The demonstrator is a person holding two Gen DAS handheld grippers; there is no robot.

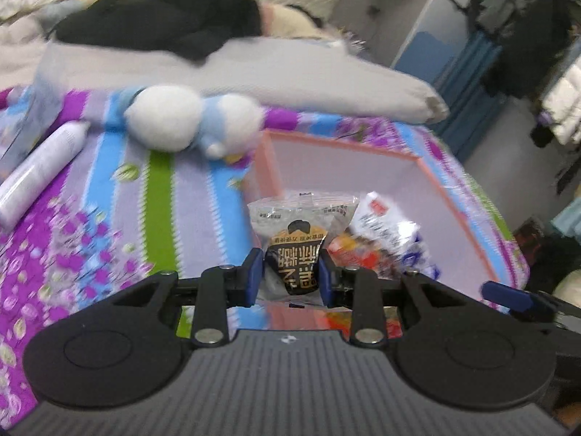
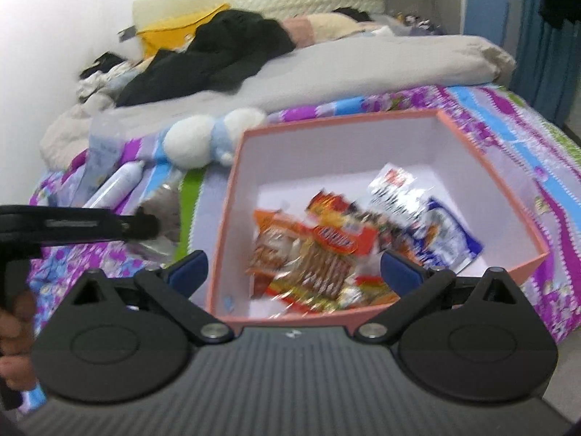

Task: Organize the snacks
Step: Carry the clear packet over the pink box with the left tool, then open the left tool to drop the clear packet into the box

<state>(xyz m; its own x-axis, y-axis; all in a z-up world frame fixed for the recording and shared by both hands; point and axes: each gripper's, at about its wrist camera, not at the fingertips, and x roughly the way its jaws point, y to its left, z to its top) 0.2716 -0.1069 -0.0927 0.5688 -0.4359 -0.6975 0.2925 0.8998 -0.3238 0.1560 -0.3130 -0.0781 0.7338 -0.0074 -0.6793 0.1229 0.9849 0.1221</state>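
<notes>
Clamped between the blue pads of the left gripper, a small clear-and-black snack packet with gold lettering is hanging with its crimped top edge pointing away from the camera. This gripper is tilting downward over the near corner of the salmon-pink cardboard box with white inner walls, which is sitting on the bed's purple, blue and green floral sheet. Its fingers are pinching the packet's dark middle from both sides.

Seen from the right wrist, the right gripper is also angling down toward the box, its blue-tipped fingers spreading wide apart with nothing between them. Inside the box, an orange-and-red pile of crinkly snack bags is lying beside a white-and-blue foil bag. A person's hand is showing at the left edge, gripping a black handle.

Beyond the box, a white-and-pale-blue plush toy is resting on the sheet near a white cylindrical bottle lying on its side.
</notes>
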